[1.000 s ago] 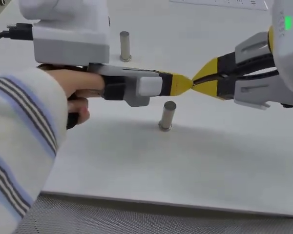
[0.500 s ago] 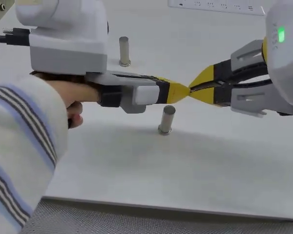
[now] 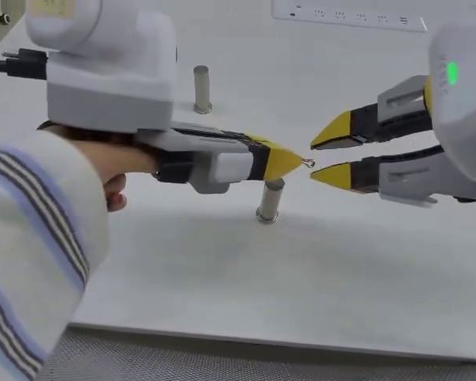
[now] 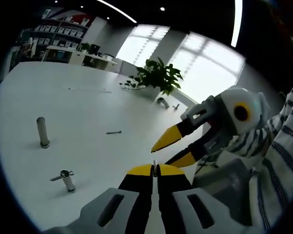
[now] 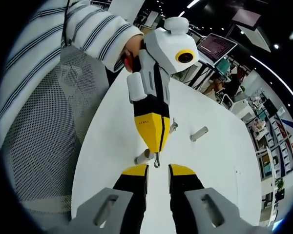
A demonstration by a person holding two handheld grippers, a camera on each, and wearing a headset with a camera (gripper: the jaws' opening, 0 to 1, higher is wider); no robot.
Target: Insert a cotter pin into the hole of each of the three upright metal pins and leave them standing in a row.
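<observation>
Left gripper (image 3: 295,161) fingers clamp the cotter pin (image 3: 308,163), level, loop toward frame right. Right gripper (image 3: 320,159) fingers gape just beside it.

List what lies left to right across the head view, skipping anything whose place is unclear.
striped sleeve → far metal pin → near metal pin → cotter pin, pinched in the tip of the shut left gripper → open right gripper

Yellow tips and black jaws showing on the grey-white left gripper (image 4: 155,168) and right gripper (image 5: 158,168), cotter pin (image 3: 308,163) and metal pins (image 3: 201,83) gleaming silver-grey, sleeve (image 3: 32,238) running cream with blue and dark stripes, table (image 3: 222,270) lying plain white, light (image 3: 452,73) glowing green.
</observation>
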